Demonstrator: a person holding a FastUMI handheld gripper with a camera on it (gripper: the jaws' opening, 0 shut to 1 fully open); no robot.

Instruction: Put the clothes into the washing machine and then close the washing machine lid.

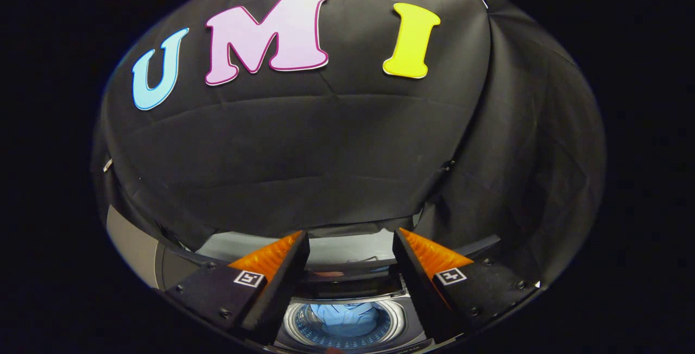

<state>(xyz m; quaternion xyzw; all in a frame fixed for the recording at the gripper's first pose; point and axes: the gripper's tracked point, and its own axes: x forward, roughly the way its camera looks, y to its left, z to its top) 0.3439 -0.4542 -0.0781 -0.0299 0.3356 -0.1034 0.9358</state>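
Blue clothes [347, 318] lie down inside the round drum of the washing machine [404, 318]. The drum has a shiny silver ring around its mouth, and the cloth sits in the middle of it, a soft light blue heap. Tiny holes show on the drum wall around the heap.

The lid [347, 248] of the washing machine stands up and open behind the drum, tipped back toward the black cloth wall [304, 153]. It looks pale grey and glassy. A dark strip of the machine's top runs between the lid and the drum.

The gripper [350, 240] hangs above the machine, looking down and forward over it. Its two fingers [271, 267] are spread wide apart, with nothing between them. They touch no cloth and no part of the machine. The drum with the clothes shows down in the gap between the two fingers, lower than their tips. The open lid shows in that same gap, just past the tips.
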